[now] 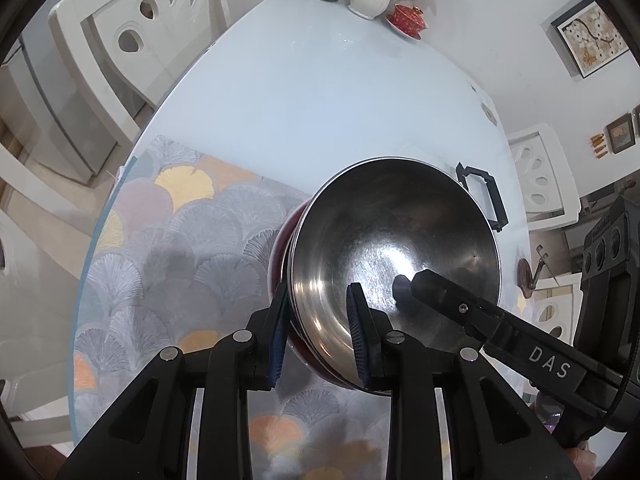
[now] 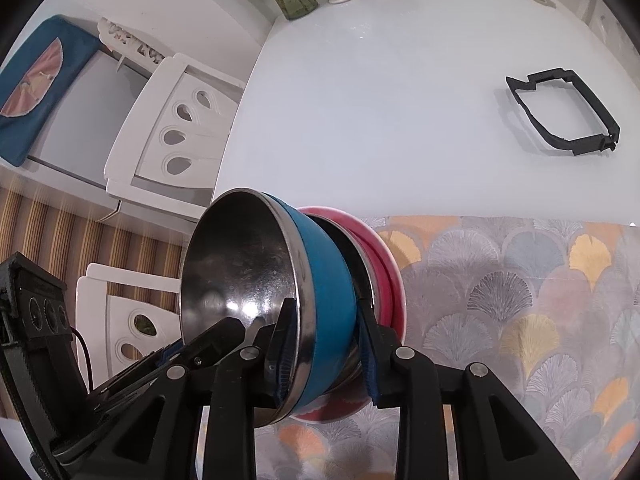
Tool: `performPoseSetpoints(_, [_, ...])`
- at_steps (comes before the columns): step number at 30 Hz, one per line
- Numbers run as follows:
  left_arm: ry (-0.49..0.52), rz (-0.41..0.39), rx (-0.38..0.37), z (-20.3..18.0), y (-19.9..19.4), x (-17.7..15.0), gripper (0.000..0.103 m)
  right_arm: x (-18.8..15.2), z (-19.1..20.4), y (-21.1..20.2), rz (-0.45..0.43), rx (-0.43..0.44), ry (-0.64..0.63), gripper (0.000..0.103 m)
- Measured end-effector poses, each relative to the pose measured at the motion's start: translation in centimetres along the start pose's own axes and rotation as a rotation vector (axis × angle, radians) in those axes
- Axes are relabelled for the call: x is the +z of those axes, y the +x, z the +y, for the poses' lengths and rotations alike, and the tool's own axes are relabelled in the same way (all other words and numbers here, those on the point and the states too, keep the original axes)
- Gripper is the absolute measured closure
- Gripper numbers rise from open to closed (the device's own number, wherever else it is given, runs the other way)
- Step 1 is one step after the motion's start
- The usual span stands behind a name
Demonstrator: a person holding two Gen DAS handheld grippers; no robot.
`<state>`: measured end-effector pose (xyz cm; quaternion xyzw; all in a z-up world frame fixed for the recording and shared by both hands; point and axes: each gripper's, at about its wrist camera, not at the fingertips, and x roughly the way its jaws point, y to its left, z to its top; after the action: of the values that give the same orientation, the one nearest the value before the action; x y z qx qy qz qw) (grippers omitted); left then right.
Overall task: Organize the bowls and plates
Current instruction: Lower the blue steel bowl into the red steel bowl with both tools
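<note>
1. Two hand-held grippers, both closed on one tilted stack of nested bowls [image 1: 392, 232]; mouth of stack turned sideways toward the left gripper's side, base toward the right's.
2. Left gripper [image 1: 318, 292]: clamped shut across the near rim, one ribbed pad [image 1: 358, 332] inside the polished steel lining, the other outside the dark red outer wall. Appeared to take in every layer at once.
3. Right gripper [image 2: 324, 308]: pinched shut on the innermost blue-sided, steel-lined bowl [image 2: 328, 280] alone, one finger within the lining, the other wedged behind the blue wall, ahead of the next steel rim.
4. Pink-red outer bowl [image 2: 384, 264]: seated behind the blue one, farthest from the mouth, with a further steel-rimmed bowl between.
5. Location: over the near edge of the fan-patterned grey, gold and orange placemat [image 2: 520, 300] on the pale blue glass table [image 2: 380, 100]. Contact between stack and mat not determinable.
6. Governing relation, as judged: stack axis roughly level, running between the two tools, which gripped the same stretch of rim side by side. Separation of the blue bowl likely to require a pull along that axis, out through the mouth, against the left's hold.
7. Risk, as judged: a jammed fit, or a slip of the left pad on smooth steel.
</note>
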<state>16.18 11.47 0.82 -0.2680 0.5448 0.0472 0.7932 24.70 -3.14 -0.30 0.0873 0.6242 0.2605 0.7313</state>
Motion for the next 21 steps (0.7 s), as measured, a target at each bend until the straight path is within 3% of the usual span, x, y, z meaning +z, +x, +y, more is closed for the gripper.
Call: performPoseSetpoints(21, [-0.010, -0.015, -0.003, 0.35, -0.49, -0.01, 0.078, -0.11, 0.23, -1.10, -0.026, -0.012, -0.006, 0.069])
